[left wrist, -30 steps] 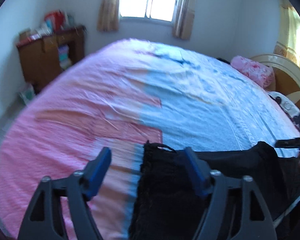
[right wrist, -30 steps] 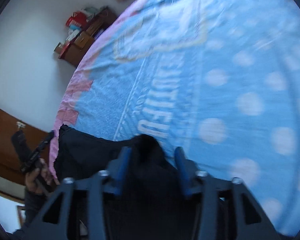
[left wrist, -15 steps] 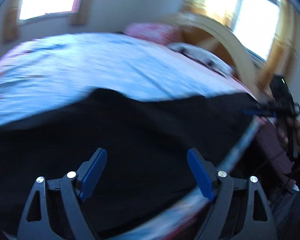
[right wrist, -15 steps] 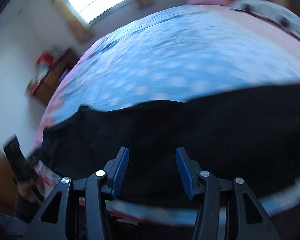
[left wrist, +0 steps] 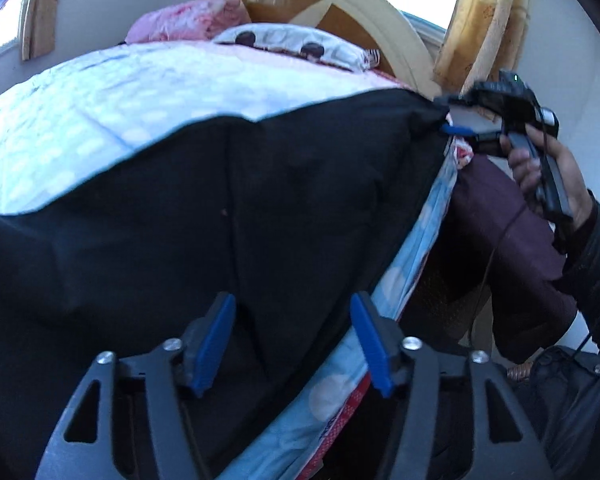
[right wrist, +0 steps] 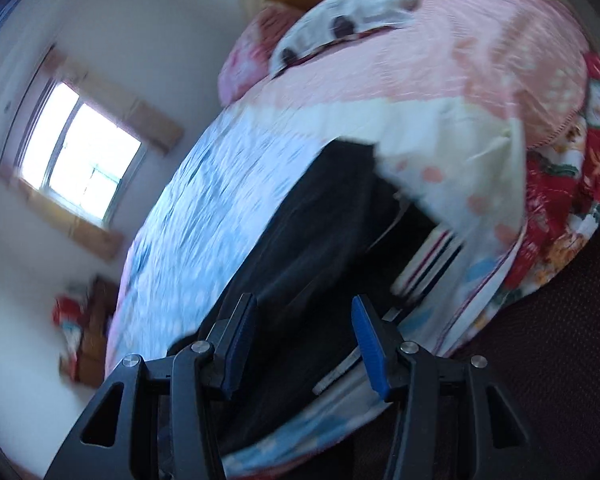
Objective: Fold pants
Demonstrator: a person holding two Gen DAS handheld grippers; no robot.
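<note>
Item: pants [left wrist: 228, 216], black, count one. Location: spread flat on the bed [left wrist: 80, 112], along its near side edge, one end reaching toward the headboard [left wrist: 340, 12] end. In the right wrist view the pants [right wrist: 324, 232] run along the same edge, a striped band showing at their far end.

Handling, judged: soft, limp cloth, light, not fragile. It will sag and drape when lifted and crease wherever it is pinched. The weave looks matte, so slipping seems unlikely. Best hold, judged: pinch at a corner or along a hem or the waist edge, one tool at each end of the same edge, so the fold line stays straight. A pinch mid-panel would bunch the cloth.

Tools: left gripper [left wrist: 292, 340], count one, jaws apart over the pants near the bed's side edge, holding nothing. Right gripper [right wrist: 304, 334], count one; in its own view jaws apart over the cloth, holding nothing. In the left wrist view the right gripper [left wrist: 456, 130] sits at the far corner of the pants; contact there cannot be told.

Other: pillows [left wrist: 296, 42], at least two, at the headboard end. Blanket [right wrist: 440, 80], pink, one. Window [right wrist: 80, 152], one.
</note>
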